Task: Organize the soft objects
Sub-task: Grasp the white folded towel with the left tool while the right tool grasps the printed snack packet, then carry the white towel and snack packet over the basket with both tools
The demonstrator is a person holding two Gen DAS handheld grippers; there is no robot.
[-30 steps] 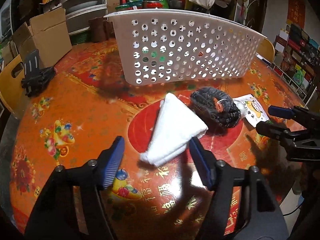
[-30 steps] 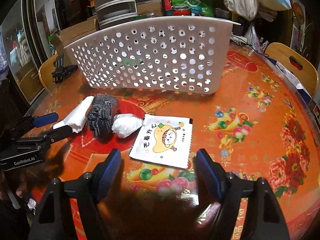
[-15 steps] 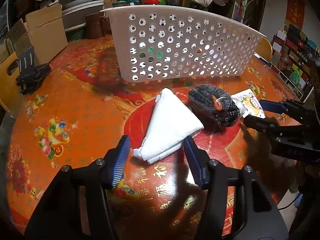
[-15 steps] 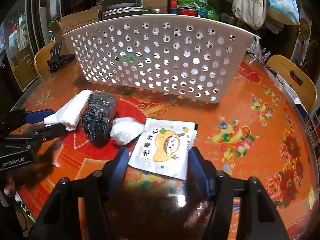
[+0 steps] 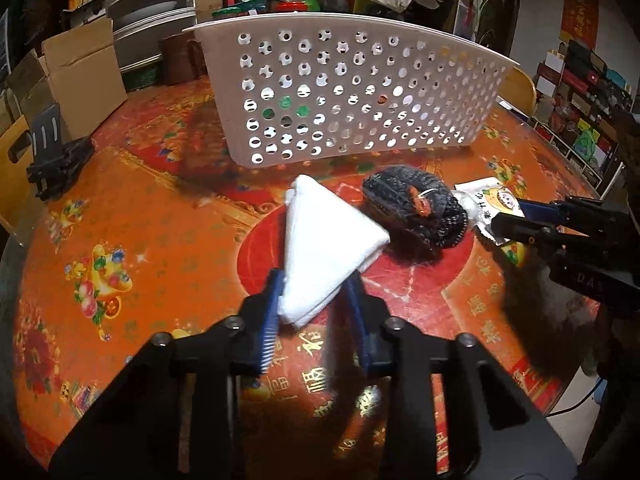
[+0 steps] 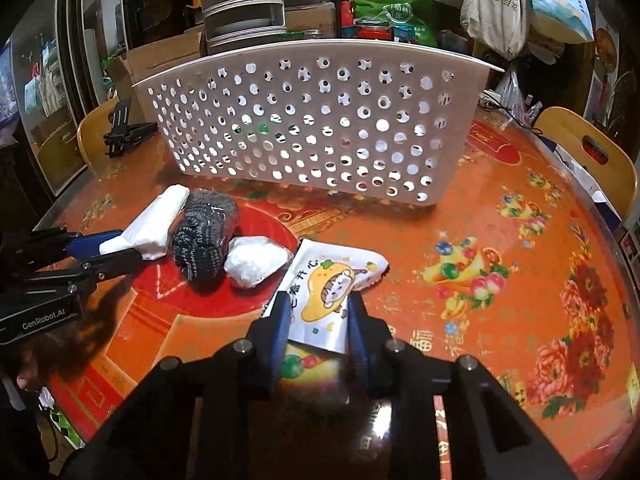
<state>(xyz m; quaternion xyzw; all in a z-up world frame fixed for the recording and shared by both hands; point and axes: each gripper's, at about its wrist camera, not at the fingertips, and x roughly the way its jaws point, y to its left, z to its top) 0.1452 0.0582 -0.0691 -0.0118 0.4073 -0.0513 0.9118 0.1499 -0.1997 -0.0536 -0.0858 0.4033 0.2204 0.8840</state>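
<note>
My left gripper [image 5: 314, 300] is shut on the near corner of a folded white towel [image 5: 324, 240] lying on the table; it also shows in the right wrist view [image 6: 160, 220]. My right gripper [image 6: 318, 320] is shut on a white cartoon-printed packet [image 6: 328, 280], which buckles between the fingers; it also shows in the left wrist view [image 5: 496, 200]. A dark grey knitted bundle [image 5: 420, 208] lies between the towel and a small white plastic-wrapped lump [image 6: 256, 260]. A white perforated basket [image 5: 352, 92] stands behind them.
The round table [image 5: 140, 220] has an orange and red printed cover. A cardboard box [image 5: 76, 76] and a black clip stand [image 5: 52, 156] are at the far left. A wooden chair [image 6: 588, 156] is at the right edge. Cluttered shelves stand behind the basket.
Both grippers moved forward and closed: the left onto the towel's near corner, the right onto the printed packet, which now buckles up.
</note>
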